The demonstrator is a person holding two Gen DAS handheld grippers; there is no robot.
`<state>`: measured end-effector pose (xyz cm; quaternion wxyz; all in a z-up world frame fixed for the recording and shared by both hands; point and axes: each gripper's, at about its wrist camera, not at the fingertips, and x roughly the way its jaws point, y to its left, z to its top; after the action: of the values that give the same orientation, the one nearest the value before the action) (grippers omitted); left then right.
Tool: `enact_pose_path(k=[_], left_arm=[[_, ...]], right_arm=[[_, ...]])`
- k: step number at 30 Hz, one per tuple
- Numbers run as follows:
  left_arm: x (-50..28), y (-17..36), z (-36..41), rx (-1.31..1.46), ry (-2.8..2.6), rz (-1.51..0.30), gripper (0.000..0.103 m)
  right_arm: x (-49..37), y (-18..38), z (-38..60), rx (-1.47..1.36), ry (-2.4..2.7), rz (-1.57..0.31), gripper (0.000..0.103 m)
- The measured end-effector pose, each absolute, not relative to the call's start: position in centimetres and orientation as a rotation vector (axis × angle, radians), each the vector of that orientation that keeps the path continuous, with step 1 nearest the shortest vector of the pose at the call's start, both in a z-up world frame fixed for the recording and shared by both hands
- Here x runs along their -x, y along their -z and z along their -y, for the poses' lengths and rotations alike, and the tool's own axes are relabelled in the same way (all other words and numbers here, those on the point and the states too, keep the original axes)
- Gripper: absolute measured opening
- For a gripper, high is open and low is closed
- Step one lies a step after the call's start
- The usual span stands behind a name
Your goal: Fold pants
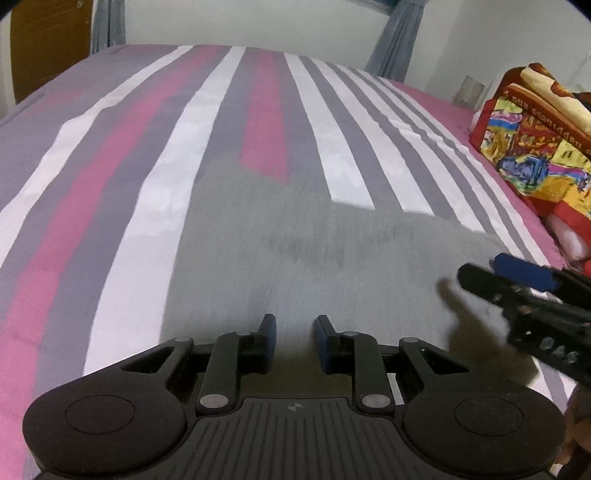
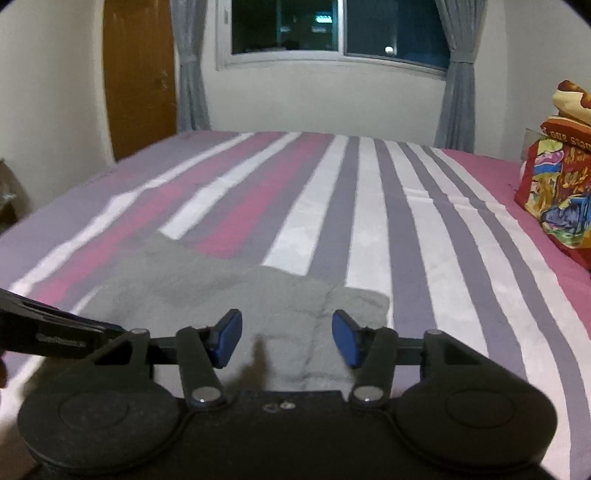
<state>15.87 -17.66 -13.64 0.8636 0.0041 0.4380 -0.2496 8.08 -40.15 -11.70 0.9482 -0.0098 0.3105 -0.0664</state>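
- Here the grey pants (image 1: 295,251) lie spread flat on the striped bed (image 1: 110,184), toward its near edge, with bare sheet beyond them up to the far edge.
- The left gripper (image 1: 294,334) hangs over the pants, its blue pads a narrow gap apart with nothing between them; it grips nothing.
- The right gripper (image 2: 287,338) stands with its jaws wider apart above the pants, empty as well.
- No container shows in either view.
- The left wrist view shows the right gripper coming in from the right edge of the bed, beside a folded colourful blanket (image 1: 535,147).
- Only the right wrist view shows the window (image 2: 332,29), grey curtains (image 2: 190,74) and a wooden door (image 2: 140,74) beyond the far edge.
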Motion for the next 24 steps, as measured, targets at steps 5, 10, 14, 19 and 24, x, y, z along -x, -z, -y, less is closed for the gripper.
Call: enact_pose_path(k=[5, 10, 14, 19, 24], left_arm=[[-19.2, 14.7, 19.7, -0.001, 0.518, -0.919, 0.024], [-21.0, 14.9, 21.5, -0.020, 0.500, -0.889, 0.024], [-22.0, 15.2, 22.6, -0.048, 0.486, -0.856, 0.024], [-23.9, 16.3, 23.2, -0.014, 0.460, -0.896, 0.024], [-23.0, 16.3, 23.3, -0.041, 0.457, -0.891, 0.024]], right_arm=[[-10.6, 15.1, 41.6, 0.049, 0.173, -0.705, 0.053], [-10.7, 14.5, 41.1, 0.031, 0.177, -0.669, 0.055], [-11.8, 13.5, 40.8, 0.045, 0.155, -0.642, 0.053], [-13.9, 16.5, 41.6, 0.076, 0.177, -0.720, 0.055], [-13.6, 16.5, 41.9, 0.041, 0.174, -0.722, 0.056]])
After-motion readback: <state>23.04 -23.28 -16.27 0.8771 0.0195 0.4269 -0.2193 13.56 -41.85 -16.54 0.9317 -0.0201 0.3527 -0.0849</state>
